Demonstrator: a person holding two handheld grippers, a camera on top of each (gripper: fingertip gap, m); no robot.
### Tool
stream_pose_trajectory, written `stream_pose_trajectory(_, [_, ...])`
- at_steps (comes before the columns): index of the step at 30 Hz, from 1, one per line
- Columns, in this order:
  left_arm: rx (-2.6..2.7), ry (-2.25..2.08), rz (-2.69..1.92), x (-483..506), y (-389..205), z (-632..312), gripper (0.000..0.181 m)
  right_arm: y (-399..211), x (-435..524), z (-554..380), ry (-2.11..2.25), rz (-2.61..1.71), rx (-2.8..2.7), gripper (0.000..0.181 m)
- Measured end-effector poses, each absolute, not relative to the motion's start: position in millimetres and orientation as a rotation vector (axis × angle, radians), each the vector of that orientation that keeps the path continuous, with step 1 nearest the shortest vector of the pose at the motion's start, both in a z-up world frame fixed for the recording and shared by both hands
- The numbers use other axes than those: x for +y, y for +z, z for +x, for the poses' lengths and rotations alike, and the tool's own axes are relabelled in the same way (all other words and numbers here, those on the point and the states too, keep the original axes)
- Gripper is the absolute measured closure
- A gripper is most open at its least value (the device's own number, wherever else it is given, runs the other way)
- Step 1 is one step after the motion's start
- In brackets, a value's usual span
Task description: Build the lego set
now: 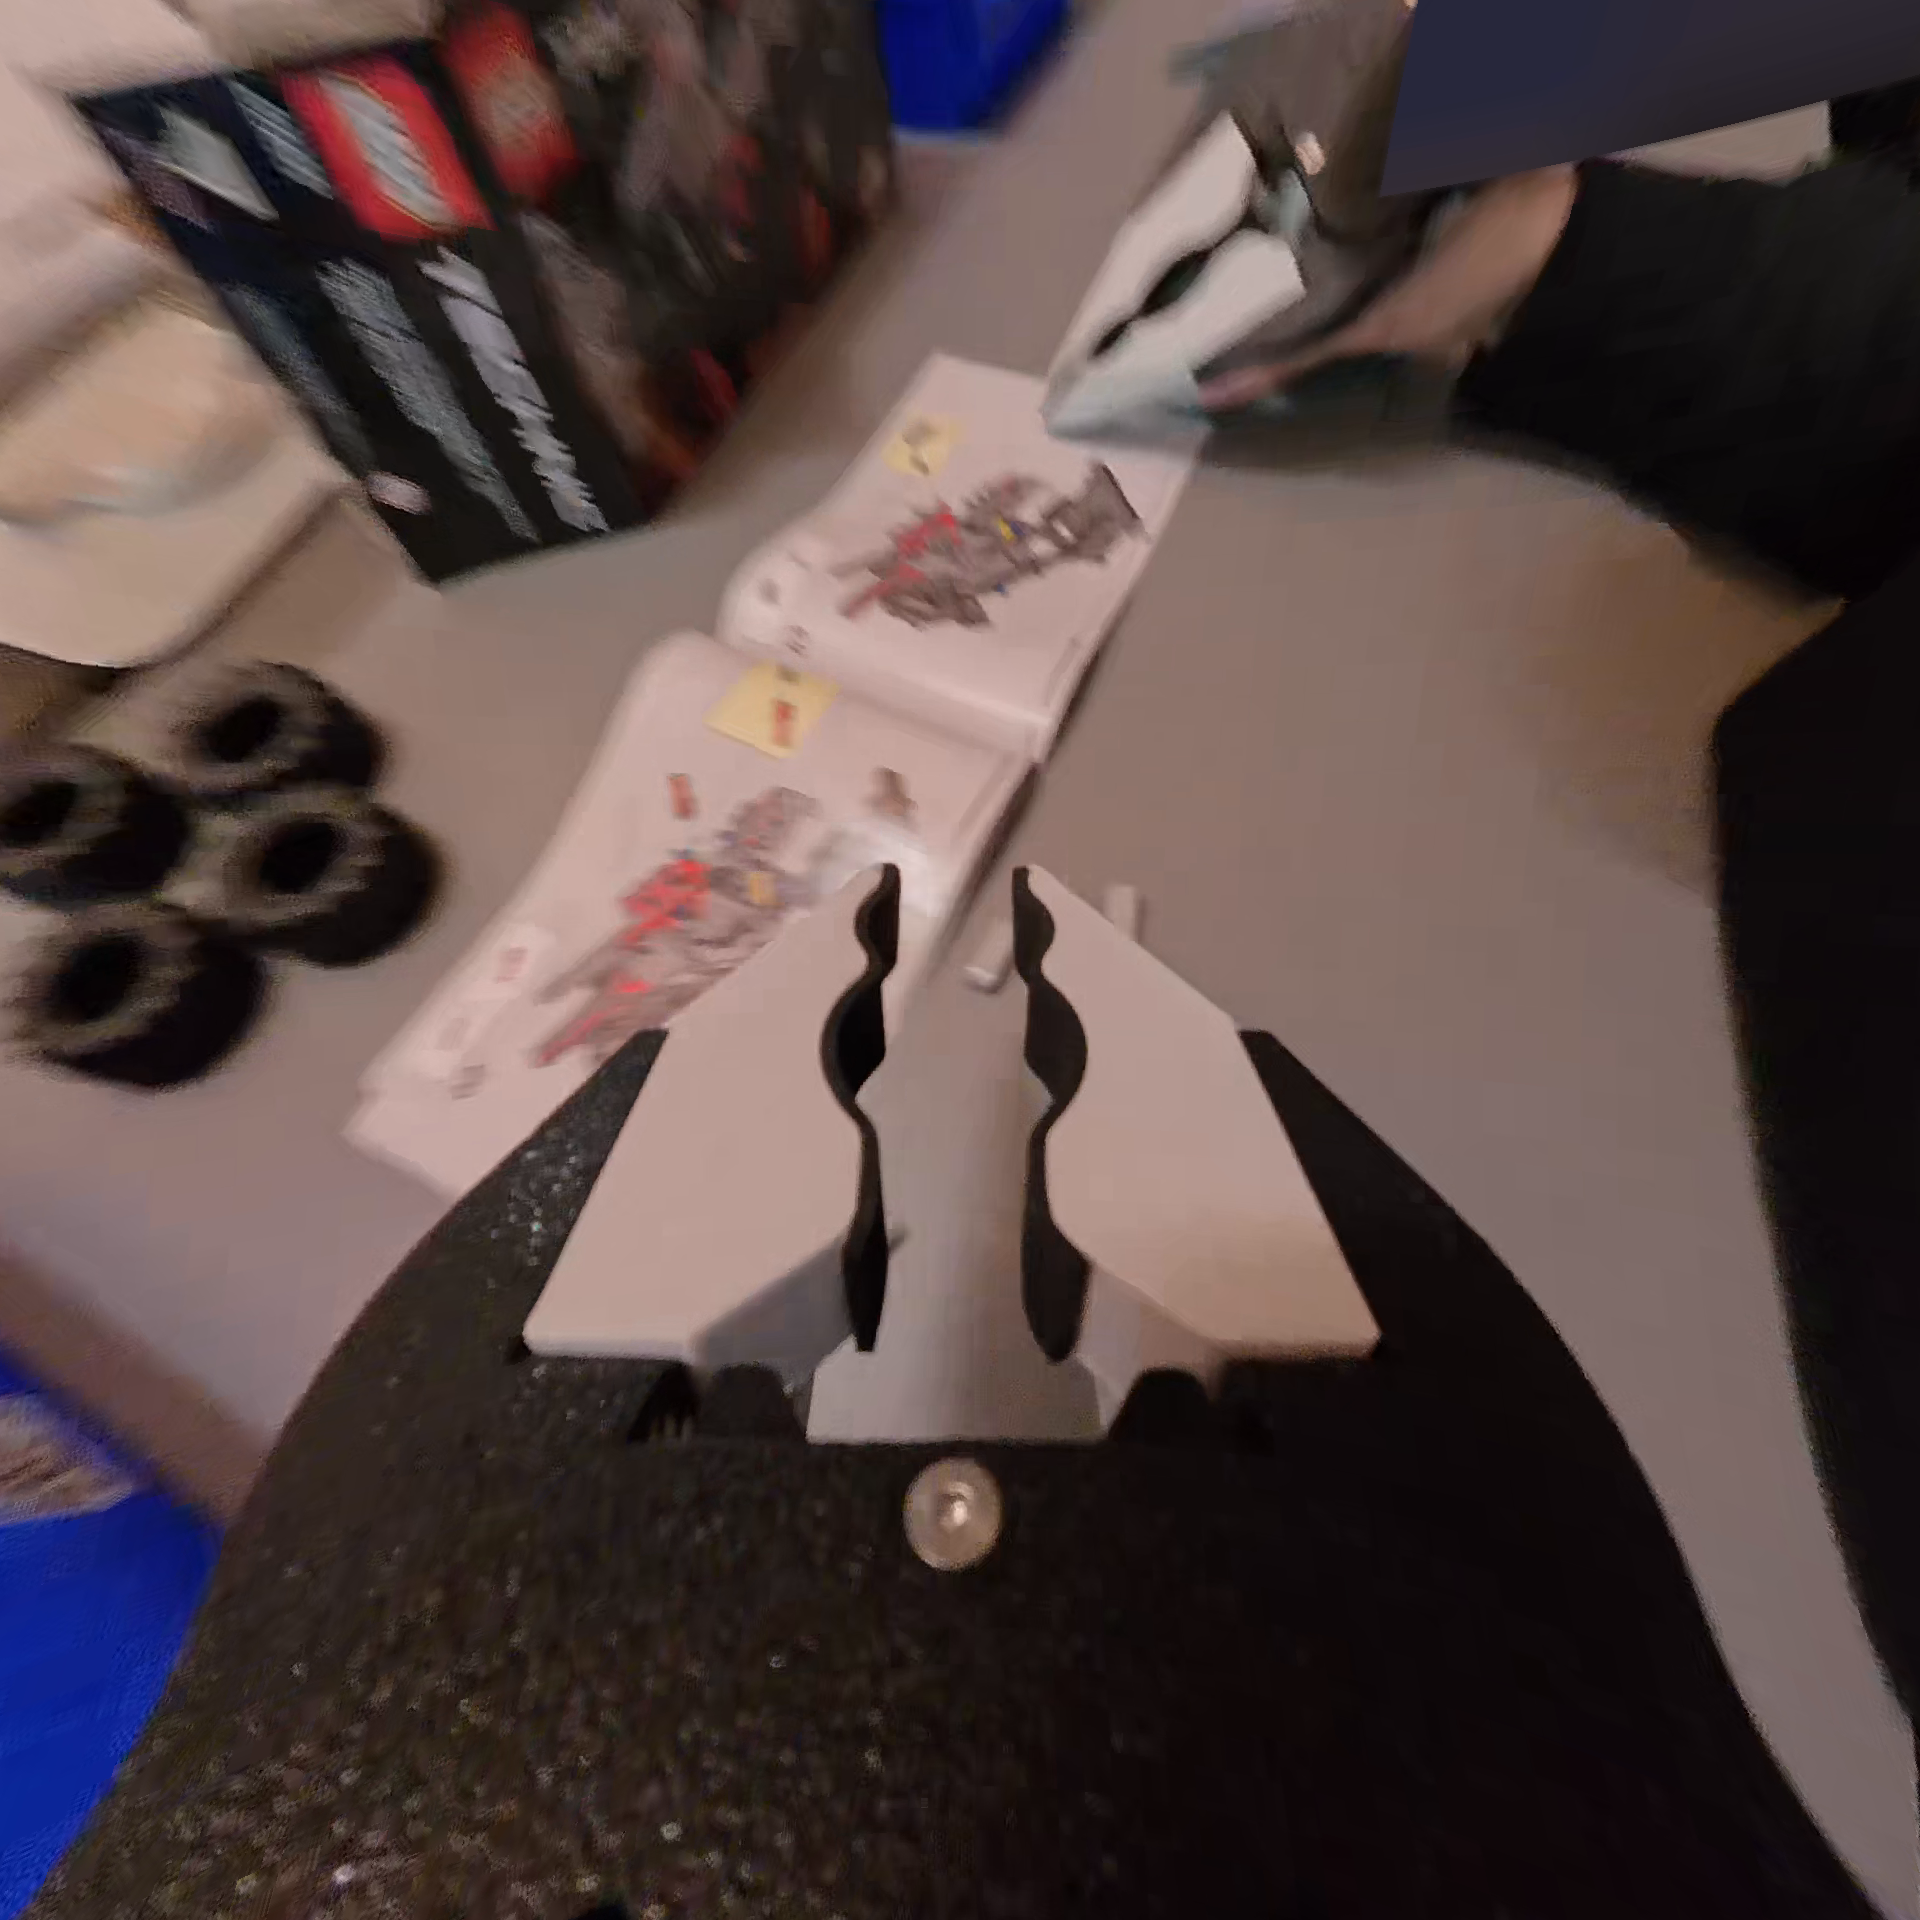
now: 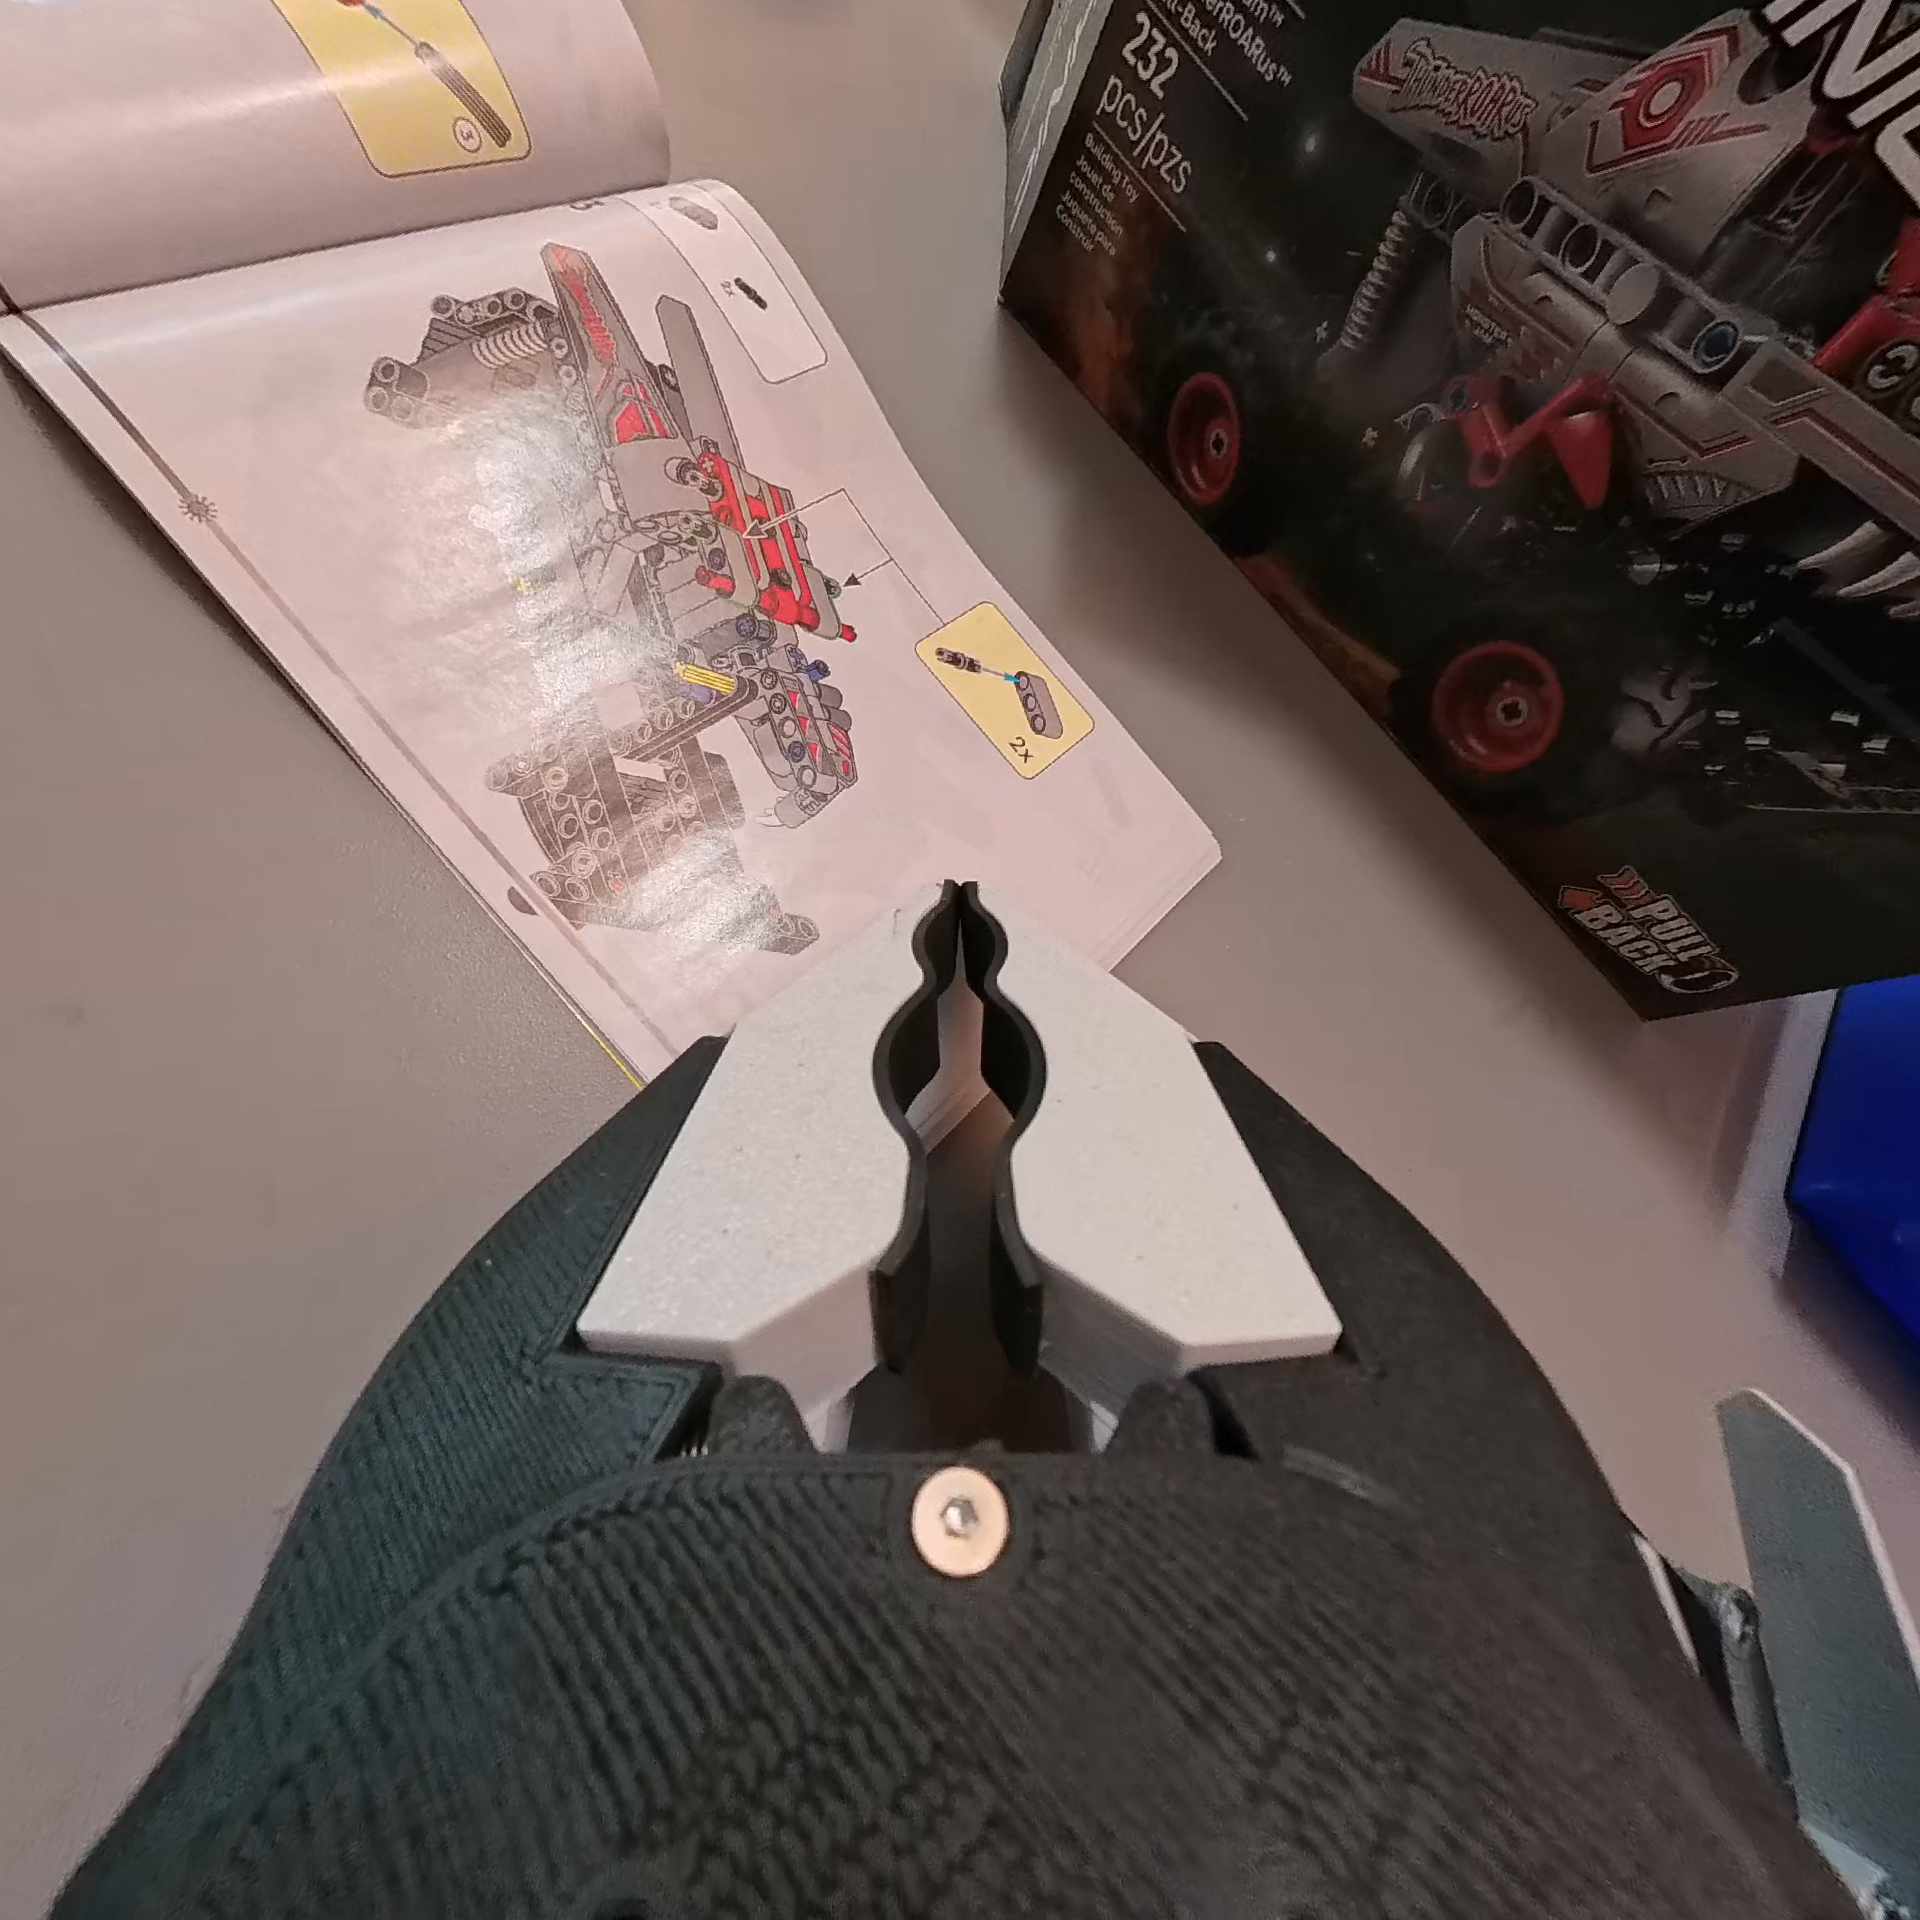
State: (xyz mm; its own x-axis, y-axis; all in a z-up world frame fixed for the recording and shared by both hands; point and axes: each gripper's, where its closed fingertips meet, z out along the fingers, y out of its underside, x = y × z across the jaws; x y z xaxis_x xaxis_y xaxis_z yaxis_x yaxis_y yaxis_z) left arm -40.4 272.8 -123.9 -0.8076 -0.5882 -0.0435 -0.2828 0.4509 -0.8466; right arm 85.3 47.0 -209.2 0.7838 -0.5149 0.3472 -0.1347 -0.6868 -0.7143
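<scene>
The left wrist view is blurred by motion. My left gripper is open and empty, low over the grey table at the near edge of the open instruction booklet. A small pale piece lies on the table just beyond its fingertips. Several black tyres lie to the left. My right gripper is shut with its tips touching and nothing visible between them, above the booklet's near corner. It also shows in the left wrist view, held by a hand at the booklet's far end.
The dark set box stands right of the booklet; it shows at the far left in the left wrist view. A blue bin sits at the right edge. Another blue object is at the lower left. A dark sleeve crosses the upper right.
</scene>
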Motion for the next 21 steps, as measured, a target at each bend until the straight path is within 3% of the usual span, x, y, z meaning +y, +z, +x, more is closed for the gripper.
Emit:
stream_pose_trajectory(1, [2.317, -1.284, -0.758, 290.1, -107.3, -34.5, 0.163, -209.1, 47.1, 85.2, -0.708, -2.273, 0.477, 0.181])
stream_pose_trajectory(6, [2.040, -0.973, -1.054, 417.2, -67.3, -4.4, 0.169, -209.2, 47.1, 85.3, -0.706, -2.272, 0.476, 0.181])
stream_pose_trajectory(11, [2.087, -0.666, -1.334, 510.1, -94.8, -4.9, 0.169, -208.6, 47.4, 84.9, -0.738, -2.274, 0.456, 0.181])
stream_pose_trajectory(15, [2.268, -0.464, -1.406, 544.1, -129.5, -4.2, 0.170, -209.1, 47.5, 84.9, -0.715, -2.274, 0.466, 0.181])
stream_pose_trajectory(21, [2.304, -0.585, -1.382, 554.2, -138.6, 39.3, 0.173, -209.5, 47.4, 85.0, -0.694, -2.273, 0.477, 0.181])
